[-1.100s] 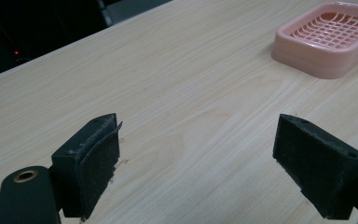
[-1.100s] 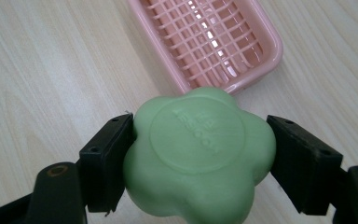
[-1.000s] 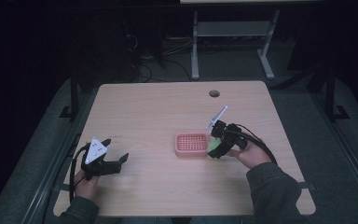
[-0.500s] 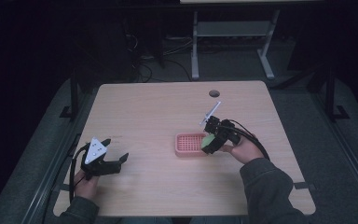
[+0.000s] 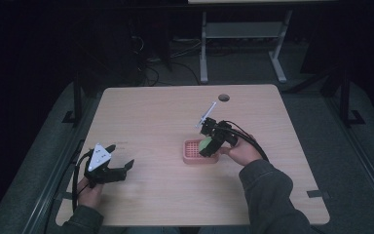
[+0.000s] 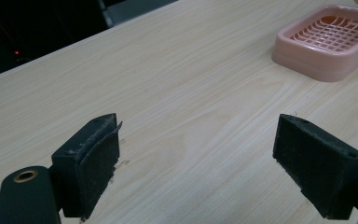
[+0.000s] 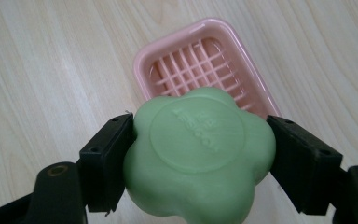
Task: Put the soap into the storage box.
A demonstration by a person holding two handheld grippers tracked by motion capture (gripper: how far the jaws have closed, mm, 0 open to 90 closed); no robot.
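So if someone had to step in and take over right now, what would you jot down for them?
Right gripper: shut on the green flower-shaped soap, held over the pink soap dish.
Left gripper: open, holding nothing, low over the table near its left edge.
Done: soap picked up and brought to the dish.
Left, probably: lower the soap into the dish and release.

A green flower-shaped soap [image 7: 200, 154], clamped in the right gripper [image 7: 200, 161], hangs above a pink soap dish [image 7: 144, 58] on a wooden table [image 7: 51, 70].
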